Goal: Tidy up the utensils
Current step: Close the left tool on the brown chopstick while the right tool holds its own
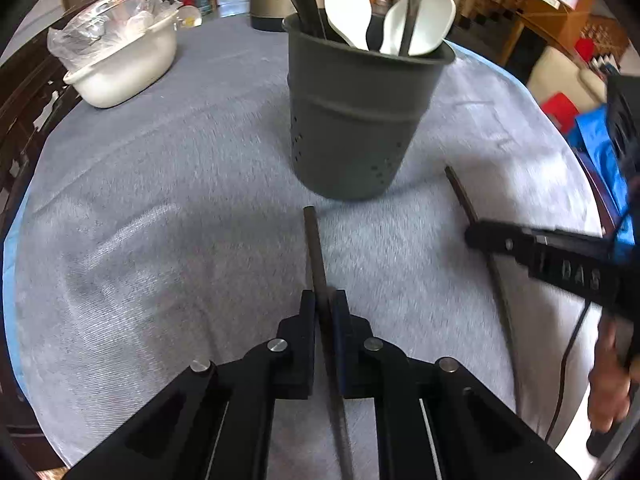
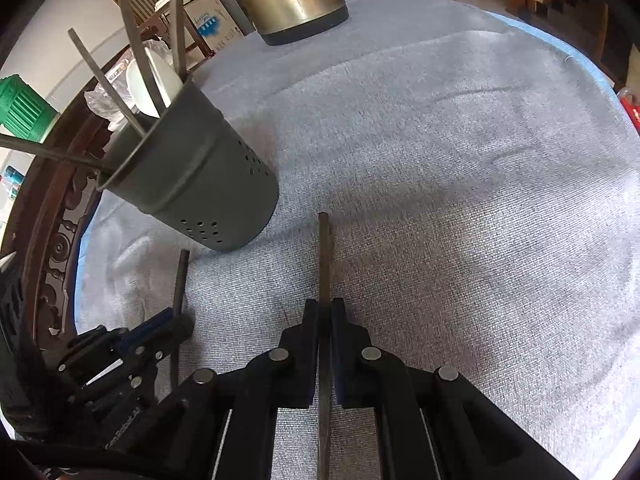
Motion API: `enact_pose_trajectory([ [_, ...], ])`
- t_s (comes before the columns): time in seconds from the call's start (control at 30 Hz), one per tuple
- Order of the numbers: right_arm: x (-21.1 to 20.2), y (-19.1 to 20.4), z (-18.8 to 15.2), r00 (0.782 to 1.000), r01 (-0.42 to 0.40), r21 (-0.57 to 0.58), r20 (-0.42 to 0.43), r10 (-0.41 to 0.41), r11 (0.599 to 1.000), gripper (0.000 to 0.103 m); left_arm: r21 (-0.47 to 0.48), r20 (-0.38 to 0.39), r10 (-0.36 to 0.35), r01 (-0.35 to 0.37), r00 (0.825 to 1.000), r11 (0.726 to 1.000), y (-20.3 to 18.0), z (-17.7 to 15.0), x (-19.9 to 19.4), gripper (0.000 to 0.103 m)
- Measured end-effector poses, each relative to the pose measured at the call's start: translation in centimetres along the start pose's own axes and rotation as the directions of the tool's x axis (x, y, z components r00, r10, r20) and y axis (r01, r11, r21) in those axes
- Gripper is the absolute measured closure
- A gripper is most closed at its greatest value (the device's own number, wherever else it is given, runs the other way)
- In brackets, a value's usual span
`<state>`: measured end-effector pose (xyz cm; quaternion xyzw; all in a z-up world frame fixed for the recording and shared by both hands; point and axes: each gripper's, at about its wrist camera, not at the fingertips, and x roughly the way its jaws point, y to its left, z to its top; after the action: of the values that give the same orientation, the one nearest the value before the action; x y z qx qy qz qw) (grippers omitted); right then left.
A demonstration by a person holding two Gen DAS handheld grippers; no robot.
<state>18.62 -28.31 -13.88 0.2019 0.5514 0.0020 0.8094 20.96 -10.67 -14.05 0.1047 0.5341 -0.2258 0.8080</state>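
Dark chopsticks, one clenched mid-shaft in each claw: left claw (image 1: 323,300), right claw (image 2: 325,308); stiff, light, slippery; grey holder (image 1: 356,120) near

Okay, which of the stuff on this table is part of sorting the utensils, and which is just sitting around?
Job: holder, spoons in it, left chopstick in left claw, right chopstick in right claw.

Lying about: kettle, tub, plastic bag, tablecloth.

A round desk (image 1: 160,184) under a grey cloth fills the near scene. At far left, dark carved wooden furniture (image 2: 60,240) stands before a white wall (image 2: 68,12). At far right stand wooden shelves (image 1: 532,12), in daylight.
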Motion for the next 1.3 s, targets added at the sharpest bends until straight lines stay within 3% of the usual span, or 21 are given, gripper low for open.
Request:
enact_pose_trajectory([
  [0.17, 0.1, 0.2, 0.0, 1.000, 0.005, 0.006, -0.001, -0.005, 1.000, 0.096, 0.047, -0.023, -0.018, 0.019, 1.000, 0.999, 0.8, -0.7, -0.9, 0.095],
  [0.43, 0.6, 0.9, 0.9, 0.998, 0.027, 0.008, -0.049, -0.026, 1.000, 0.096, 0.019, -0.018, -0.099, 0.099, 0.995, 0.995, 3.4, -1.3, -1.8, 0.094],
  [0.57, 0.8, 0.8, 1.9, 0.996, 0.008, 0.026, -0.092, -0.006, 1.000, 0.095, -0.002, -0.012, -0.127, 0.127, 0.992, 0.992, 4.7, -1.6, -2.4, 0.072],
  [0.7, 1.3, 0.0, 3.6, 0.990, -0.005, 0.041, -0.139, 0.011, 0.999, 0.093, -0.014, -0.005, -0.135, 0.135, 0.991, 0.991, 5.6, -1.0, -2.8, 0.071],
  [1.0, 2.2, 0.2, 6.3, 0.987, 0.042, 0.041, -0.158, -0.035, 0.998, 0.091, -0.011, -0.029, -0.127, 0.127, 0.991, 0.992, 5.3, 0.4, -1.9, 0.070],
  [1.23, 3.3, 2.1, 7.5, 0.980, 0.128, -0.026, -0.149, -0.131, 0.991, 0.091, -0.012, -0.023, -0.085, 0.085, 0.996, 0.996, 4.1, 1.6, -1.1, 0.071],
  [1.3, 3.6, 2.8, 7.4, 0.979, 0.152, -0.056, -0.129, -0.158, 0.987, 0.092, -0.006, -0.013, -0.073, 0.073, 0.997, 0.997, 3.6, 1.5, -1.1, 0.084],
])
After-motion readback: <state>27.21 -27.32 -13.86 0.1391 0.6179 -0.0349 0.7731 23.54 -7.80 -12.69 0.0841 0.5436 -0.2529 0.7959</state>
